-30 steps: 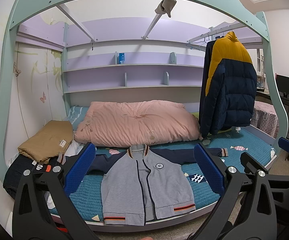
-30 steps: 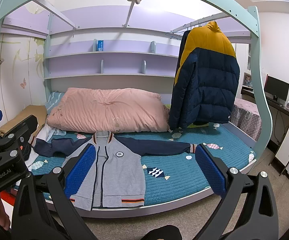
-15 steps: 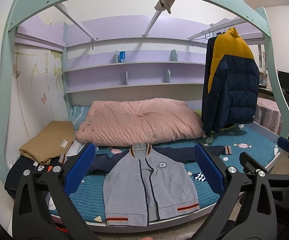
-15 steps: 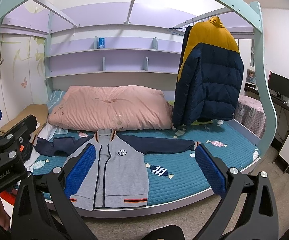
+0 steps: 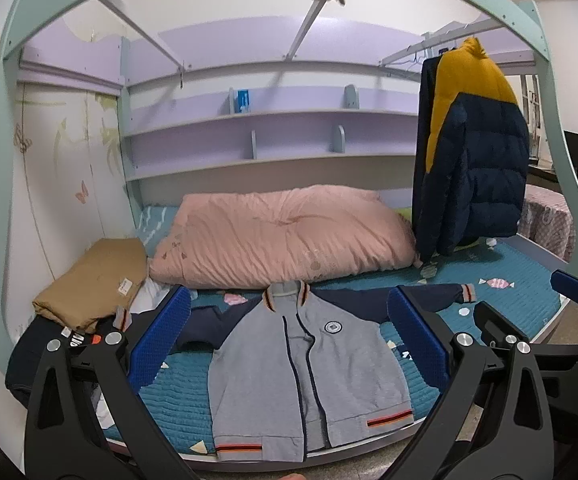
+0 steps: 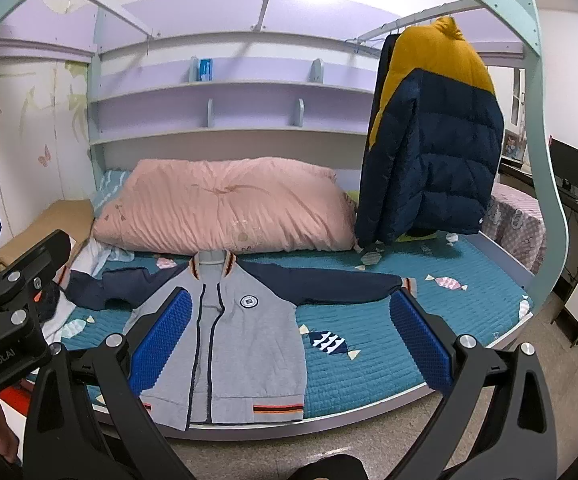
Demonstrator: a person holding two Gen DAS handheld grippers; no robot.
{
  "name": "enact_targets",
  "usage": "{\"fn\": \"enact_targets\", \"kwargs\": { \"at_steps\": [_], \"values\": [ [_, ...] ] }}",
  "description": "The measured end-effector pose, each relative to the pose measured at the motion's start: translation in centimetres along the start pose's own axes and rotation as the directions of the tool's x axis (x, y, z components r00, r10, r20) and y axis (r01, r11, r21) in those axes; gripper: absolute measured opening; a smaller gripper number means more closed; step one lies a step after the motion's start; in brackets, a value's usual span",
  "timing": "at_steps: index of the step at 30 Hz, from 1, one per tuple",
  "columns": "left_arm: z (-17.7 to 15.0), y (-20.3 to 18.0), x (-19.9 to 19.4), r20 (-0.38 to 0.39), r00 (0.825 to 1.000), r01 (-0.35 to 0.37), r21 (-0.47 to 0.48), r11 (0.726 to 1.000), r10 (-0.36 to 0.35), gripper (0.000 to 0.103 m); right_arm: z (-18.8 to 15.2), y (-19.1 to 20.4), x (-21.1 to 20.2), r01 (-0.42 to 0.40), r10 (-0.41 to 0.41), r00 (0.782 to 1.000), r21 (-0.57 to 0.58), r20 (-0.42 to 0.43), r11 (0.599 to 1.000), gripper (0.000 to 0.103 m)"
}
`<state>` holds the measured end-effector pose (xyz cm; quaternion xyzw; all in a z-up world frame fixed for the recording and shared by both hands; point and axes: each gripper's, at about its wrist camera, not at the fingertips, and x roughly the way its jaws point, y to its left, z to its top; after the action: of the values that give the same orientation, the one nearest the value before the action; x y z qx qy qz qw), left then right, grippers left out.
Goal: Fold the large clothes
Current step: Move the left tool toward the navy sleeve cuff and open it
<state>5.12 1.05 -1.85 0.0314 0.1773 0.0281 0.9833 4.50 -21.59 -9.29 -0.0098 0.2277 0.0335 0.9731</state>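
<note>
One grey jacket (image 5: 309, 376) with navy sleeves lay flat and face up on the teal bed (image 5: 521, 292), its striped hem at the front edge and its collar toward the back. Its one sleeve stretched out straight toward the right end of the bed; the other ran toward the left end, bent at the elbow. Just behind the collar sat one pink quilt (image 5: 285, 236), bunched along the back edge and touching or nearly touching the collar. At the left end, a folded tan garment (image 5: 93, 284) rested on a pile of dark clothes (image 5: 37, 344), close beside the bent sleeve's cuff. One yellow-and-navy puffer coat (image 5: 473, 148) hung from a rail over the right rear corner, its lower edge just above the mattress. Two lilac shelves (image 5: 273, 116) ran along the wall behind.

The left tool (image 5: 289, 344) was held off the front edge of the bed, its two blue pads spread wide and released, nothing between them. The right tool (image 6: 289, 340) hung likewise before the front edge, released, its pads wide apart and clear of the cloth.
</note>
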Motion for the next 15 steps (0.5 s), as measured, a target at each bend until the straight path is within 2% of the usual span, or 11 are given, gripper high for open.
{"fn": "enact_targets", "kwargs": {
  "at_steps": [6, 15],
  "values": [
    [-0.3, 0.9, 4.4, -0.048, 0.999, 0.008, -0.013, 1.0, -0.009, 0.099, 0.5, 1.1, 3.9, -0.009, 0.008, 0.999, -0.014, -0.041, 1.0, 0.096],
    [-0.9, 3.4, 11.4, -0.125, 0.992, -0.029, -0.026, 0.999, 0.026, 0.099, 1.3, 3.3, 10.9, -0.037, 0.033, 0.993, -0.028, -0.114, 0.999, 0.096]
  ]
}}
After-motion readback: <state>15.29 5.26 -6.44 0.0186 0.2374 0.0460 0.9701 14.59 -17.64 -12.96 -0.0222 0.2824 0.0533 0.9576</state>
